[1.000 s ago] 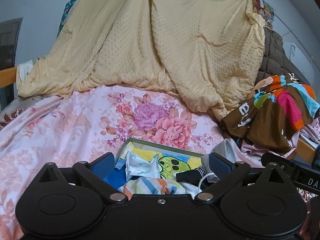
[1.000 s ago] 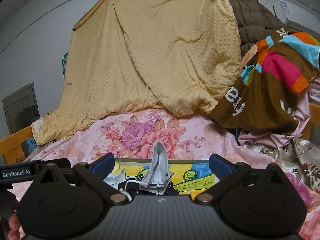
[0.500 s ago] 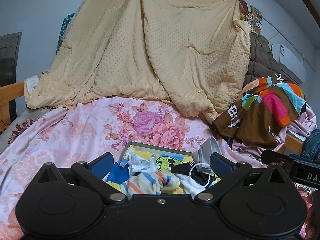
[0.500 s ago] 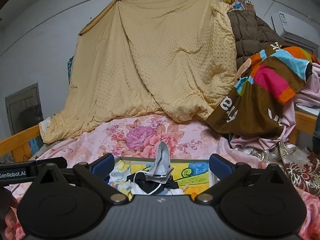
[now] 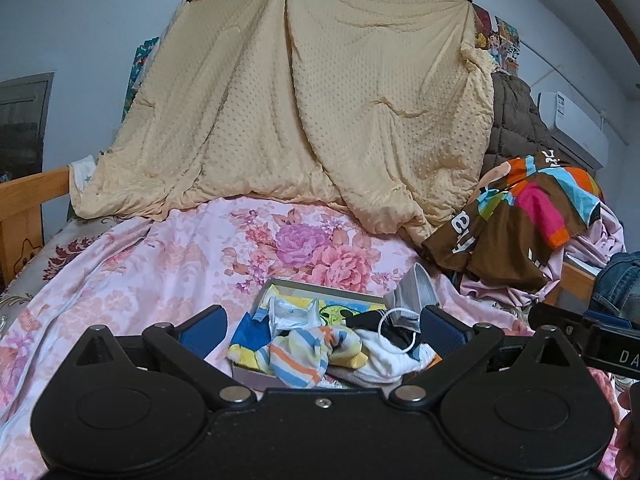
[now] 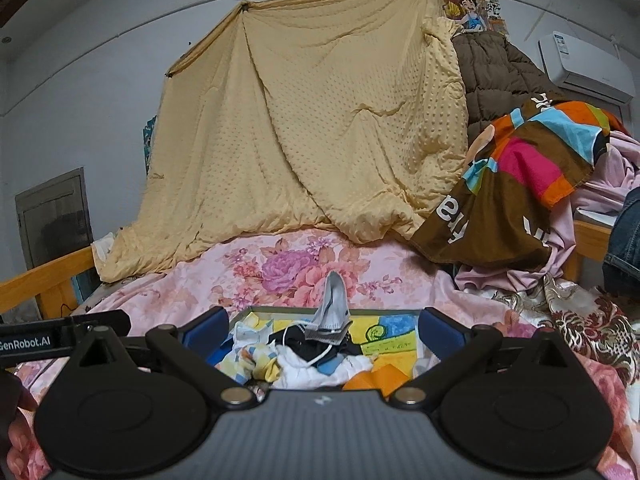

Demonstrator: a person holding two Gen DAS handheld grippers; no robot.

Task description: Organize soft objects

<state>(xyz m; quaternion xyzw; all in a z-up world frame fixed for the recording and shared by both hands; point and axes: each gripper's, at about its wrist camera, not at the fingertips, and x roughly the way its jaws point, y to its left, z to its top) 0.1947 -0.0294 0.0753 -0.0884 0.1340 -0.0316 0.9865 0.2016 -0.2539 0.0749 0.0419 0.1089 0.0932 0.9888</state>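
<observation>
A shallow box (image 5: 316, 286) with a yellow cartoon lining sits on the floral bedsheet, filled with small soft items. A striped sock (image 5: 308, 350), a white cloth (image 5: 384, 356) and a grey face mask (image 5: 412, 292) lie in it. In the right wrist view the box (image 6: 384, 314) holds the grey mask (image 6: 332, 308) standing upright, black and white cloth and an orange piece (image 6: 372, 380). My left gripper (image 5: 320, 328) is open and empty just in front of the box. My right gripper (image 6: 320, 330) is open and empty, also before the box.
A tan dotted quilt (image 5: 320, 120) hangs behind the bed. A brown multicoloured cloth (image 5: 516, 224) and pink fabric pile up at the right. A wooden bed rail (image 5: 28, 196) runs on the left. The pink floral sheet (image 5: 160, 264) spreads left of the box.
Both grippers have drawn back and tilted up, so more of the quilt and wall shows and the box looks smaller. Both stay open; the items in the box have not moved.
</observation>
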